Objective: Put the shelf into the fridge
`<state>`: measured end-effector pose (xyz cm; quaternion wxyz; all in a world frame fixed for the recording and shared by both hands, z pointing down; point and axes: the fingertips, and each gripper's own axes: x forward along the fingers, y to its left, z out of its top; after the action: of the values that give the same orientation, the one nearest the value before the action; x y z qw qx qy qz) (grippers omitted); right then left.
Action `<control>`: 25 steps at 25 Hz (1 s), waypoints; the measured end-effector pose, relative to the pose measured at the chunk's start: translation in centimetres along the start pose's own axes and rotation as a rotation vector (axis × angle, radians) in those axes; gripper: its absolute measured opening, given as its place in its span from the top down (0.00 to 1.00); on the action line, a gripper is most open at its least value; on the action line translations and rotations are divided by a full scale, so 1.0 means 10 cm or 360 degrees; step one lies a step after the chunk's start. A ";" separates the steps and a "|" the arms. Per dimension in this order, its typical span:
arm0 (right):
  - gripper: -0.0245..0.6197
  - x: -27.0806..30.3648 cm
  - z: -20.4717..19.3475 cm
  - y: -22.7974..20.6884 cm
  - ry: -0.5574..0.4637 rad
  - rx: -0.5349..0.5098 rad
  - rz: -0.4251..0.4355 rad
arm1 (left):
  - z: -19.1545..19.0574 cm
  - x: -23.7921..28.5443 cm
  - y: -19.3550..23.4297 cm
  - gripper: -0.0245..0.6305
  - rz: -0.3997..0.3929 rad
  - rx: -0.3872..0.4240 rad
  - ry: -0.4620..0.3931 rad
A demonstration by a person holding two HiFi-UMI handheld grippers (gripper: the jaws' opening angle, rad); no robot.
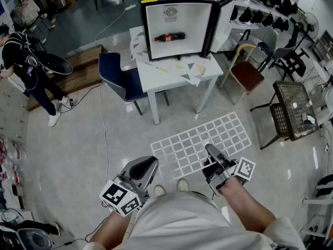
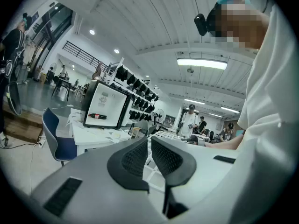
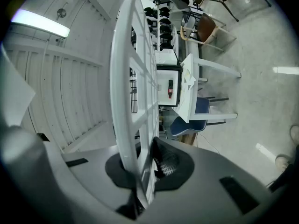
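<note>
1. My left tongs [image 1: 148, 164] sat closed and empty, lower left.
2. My right tongs [image 1: 210, 151] gripped the shelf [image 1: 191, 140] by its near edge, lower centre. I judged the grid light, stiff, slippery.
3. The fridge [image 1: 177, 27] stood open on the desk [image 1: 171, 76], upper centre.

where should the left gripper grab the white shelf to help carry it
Take the outer rim bar of the shelf at its near left corner, coming in from the person's side with one of the fingers on each face of the flat grid. The right gripper clamps the near edge further right, so this would likely balance it. The left gripper holds nothing.
</note>
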<state>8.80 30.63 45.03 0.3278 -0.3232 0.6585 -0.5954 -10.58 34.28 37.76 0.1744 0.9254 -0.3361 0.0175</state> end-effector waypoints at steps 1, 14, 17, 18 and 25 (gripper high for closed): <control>0.92 -0.04 0.03 -0.01 -0.0002 0.0004 0.0000 | -0.01 0.04 -0.05 0.91 -0.0005 0.0006 0.0002; 0.92 -0.16 0.63 -0.28 -0.0004 0.0100 0.0006 | -0.02 0.54 -0.54 0.91 -0.0020 0.0007 0.0011; 0.92 -0.06 0.77 -0.31 -0.0026 0.0125 -0.0003 | -0.01 0.64 -0.58 0.91 -0.0032 -0.0015 0.0029; 0.92 -0.02 0.82 -0.33 -0.0036 0.0132 -0.0007 | -0.01 0.68 -0.58 0.91 -0.0039 -0.0015 0.0041; 0.92 0.59 1.19 -0.38 -0.0090 0.0109 0.0023 | 0.05 1.01 -0.19 0.91 -0.0106 -0.0031 0.0060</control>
<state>15.25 18.65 47.66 0.3613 -0.3237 0.6305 -0.6059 -1.58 29.25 38.16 0.1902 0.9338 -0.3018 0.0260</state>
